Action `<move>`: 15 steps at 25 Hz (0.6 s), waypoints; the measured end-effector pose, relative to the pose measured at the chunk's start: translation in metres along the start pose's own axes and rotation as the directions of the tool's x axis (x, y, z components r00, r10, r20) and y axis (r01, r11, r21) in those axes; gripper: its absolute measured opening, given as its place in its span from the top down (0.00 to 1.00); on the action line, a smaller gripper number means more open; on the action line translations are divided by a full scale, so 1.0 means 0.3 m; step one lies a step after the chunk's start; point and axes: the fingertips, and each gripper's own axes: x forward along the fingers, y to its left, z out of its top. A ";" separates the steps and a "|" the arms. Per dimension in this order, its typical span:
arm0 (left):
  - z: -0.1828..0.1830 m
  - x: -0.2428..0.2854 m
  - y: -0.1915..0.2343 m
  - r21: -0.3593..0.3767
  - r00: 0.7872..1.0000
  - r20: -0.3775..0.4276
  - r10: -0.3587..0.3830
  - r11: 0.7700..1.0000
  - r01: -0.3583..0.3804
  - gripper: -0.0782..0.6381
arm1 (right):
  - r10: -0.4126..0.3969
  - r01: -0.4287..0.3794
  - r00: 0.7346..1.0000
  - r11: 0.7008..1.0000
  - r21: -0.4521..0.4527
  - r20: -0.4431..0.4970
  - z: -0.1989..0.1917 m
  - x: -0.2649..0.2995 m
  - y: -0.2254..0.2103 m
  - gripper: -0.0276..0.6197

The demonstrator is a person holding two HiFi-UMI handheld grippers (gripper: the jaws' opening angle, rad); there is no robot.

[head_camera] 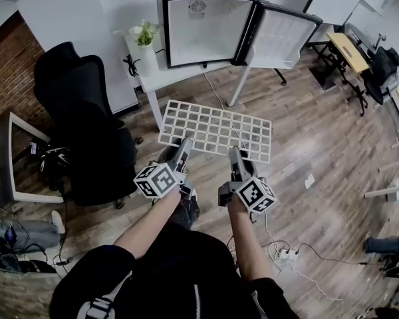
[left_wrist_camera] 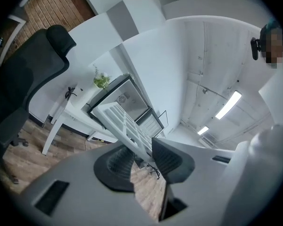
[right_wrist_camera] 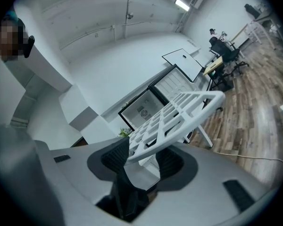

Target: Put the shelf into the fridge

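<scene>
A white grid shelf hangs flat in the air in front of me, held by its near edge. My left gripper is shut on the shelf's near left edge, and my right gripper is shut on its near right edge. In the left gripper view the shelf runs edge-on between the pads. The right gripper view shows the shelf clamped between the dark pads. Beyond it stands a small black fridge on a white table, its door swung open to the right and its white inside bare.
A black office chair stands close on my left. A potted plant sits on the table beside the fridge. Desks and chairs fill the far right. A power strip with cables lies on the wooden floor.
</scene>
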 end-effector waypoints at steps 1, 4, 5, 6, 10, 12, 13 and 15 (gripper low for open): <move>0.005 0.041 0.003 0.000 1.000 -0.001 -0.001 1.000 0.001 0.71 | -0.001 0.001 1.000 1.000 0.001 -0.001 0.021 0.033 -0.015 0.66; 0.034 0.169 0.013 -0.001 1.000 -0.004 -0.005 1.000 0.005 0.71 | -0.003 0.003 1.000 1.000 -0.001 -0.001 0.090 0.141 -0.049 0.66; 0.048 0.213 0.019 0.000 1.000 -0.003 -0.005 1.000 0.005 0.71 | 0.000 0.000 1.000 1.000 -0.001 -0.001 0.114 0.183 -0.056 0.66; 0.064 0.256 0.027 0.001 1.000 0.000 -0.004 1.000 0.004 0.71 | 0.004 -0.004 1.000 1.000 0.000 -0.001 0.136 0.226 -0.062 0.66; 0.128 0.405 0.079 0.001 1.000 0.017 0.008 1.000 -0.008 0.71 | 0.023 -0.023 1.000 1.000 0.001 -0.015 0.196 0.398 -0.081 0.67; 0.160 0.464 0.106 -0.001 0.999 0.028 0.016 1.000 -0.016 0.71 | 0.034 -0.034 0.999 0.999 0.000 -0.023 0.216 0.476 -0.085 0.67; 0.174 0.485 0.118 -0.002 0.999 0.034 0.021 1.000 -0.021 0.71 | 0.038 -0.038 0.999 0.999 -0.001 -0.028 0.223 0.508 -0.087 0.67; 0.202 0.521 0.140 -0.003 0.998 0.047 0.032 0.999 -0.032 0.71 | 0.049 -0.049 0.998 0.999 -0.002 -0.037 0.233 0.564 -0.087 0.67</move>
